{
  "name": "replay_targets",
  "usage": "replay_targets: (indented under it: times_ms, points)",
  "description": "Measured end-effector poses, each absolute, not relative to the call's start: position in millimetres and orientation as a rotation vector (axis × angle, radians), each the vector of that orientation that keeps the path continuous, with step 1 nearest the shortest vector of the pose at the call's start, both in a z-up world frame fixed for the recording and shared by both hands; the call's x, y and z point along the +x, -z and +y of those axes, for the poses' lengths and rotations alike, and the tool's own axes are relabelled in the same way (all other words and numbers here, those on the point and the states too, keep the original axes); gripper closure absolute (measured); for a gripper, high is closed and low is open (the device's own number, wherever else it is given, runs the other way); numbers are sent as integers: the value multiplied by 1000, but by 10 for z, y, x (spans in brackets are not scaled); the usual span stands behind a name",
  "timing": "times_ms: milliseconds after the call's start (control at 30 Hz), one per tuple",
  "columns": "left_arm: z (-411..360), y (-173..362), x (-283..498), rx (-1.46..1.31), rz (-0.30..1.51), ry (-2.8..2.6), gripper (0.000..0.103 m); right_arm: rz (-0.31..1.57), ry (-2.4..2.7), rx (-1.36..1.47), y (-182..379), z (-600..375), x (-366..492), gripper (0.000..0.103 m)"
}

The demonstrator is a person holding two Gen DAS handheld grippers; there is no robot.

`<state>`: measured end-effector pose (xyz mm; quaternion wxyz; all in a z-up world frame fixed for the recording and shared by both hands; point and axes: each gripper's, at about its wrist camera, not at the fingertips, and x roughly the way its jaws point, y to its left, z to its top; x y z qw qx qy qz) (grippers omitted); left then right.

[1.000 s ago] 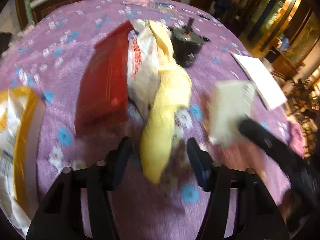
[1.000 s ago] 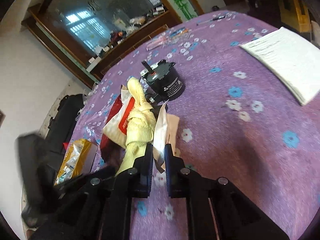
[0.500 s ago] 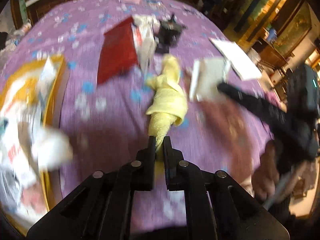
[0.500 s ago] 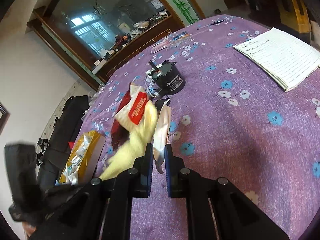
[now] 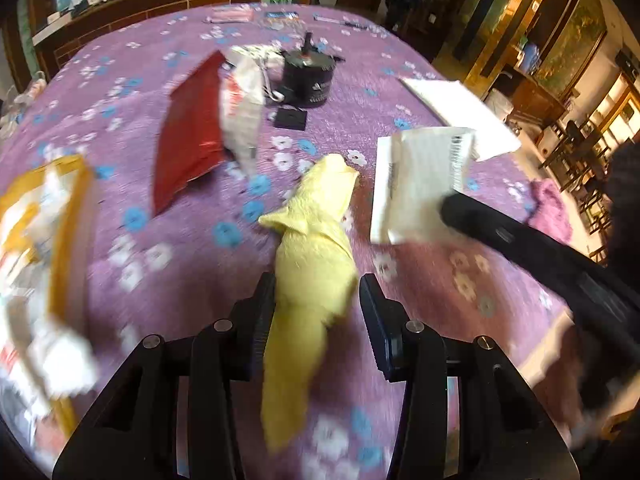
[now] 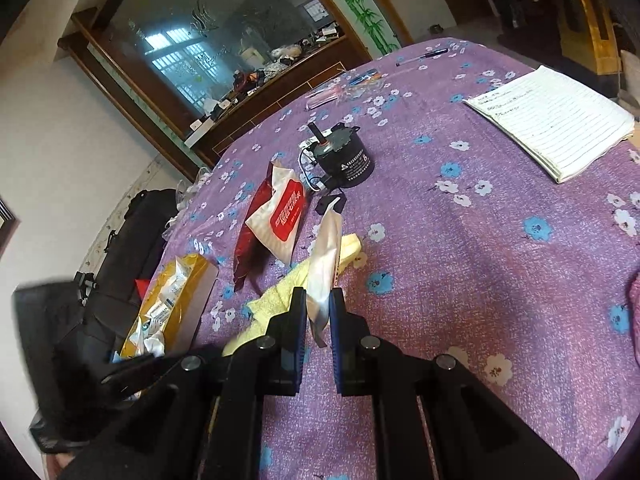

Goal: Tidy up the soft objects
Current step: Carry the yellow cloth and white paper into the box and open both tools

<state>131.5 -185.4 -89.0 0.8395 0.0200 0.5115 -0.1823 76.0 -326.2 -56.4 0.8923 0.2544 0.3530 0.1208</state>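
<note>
The left gripper [image 5: 318, 312] has just let go: half a second ago it was clamped on the yellow cloth [image 5: 316, 256], now its fingers sit spread either side. That cloth lies on the purple tablecloth [image 5: 192, 248] just right of the orange box [image 5: 68, 216], so I'd guess it's not sorted yet, while the right gripper [image 6: 318, 312] stays pinched on a white packet [image 6: 324, 264].

A purple flowered tablecloth [image 6: 500, 264] covers the table. At eleven o'clock in the right wrist view a dark wooden sideboard [image 6: 256, 112] carries clutter under a big framed mirror [image 6: 224, 36] reflecting bright windows. At two o'clock in the left wrist view, warm light glows on wooden cabinets [image 5: 532, 92].
</note>
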Motion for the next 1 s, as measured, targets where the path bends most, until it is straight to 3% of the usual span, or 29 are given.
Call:
replay_targets:
  times_ms: [267, 433, 733, 1000]
  points:
    - [-1784, 824, 1172, -14, 1055, 364, 67, 711, -275, 504, 468, -3198, 660, 94]
    - [-1186, 495, 894, -251, 1005, 375, 67, 680, -332, 524, 354, -3073, 636, 94]
    - [182, -318, 393, -396, 781, 120, 67, 696, -567, 474, 93, -2296, 839, 94]
    - [904, -102, 727, -449, 769, 9, 67, 798, -771, 448, 20, -1368, 1332, 94]
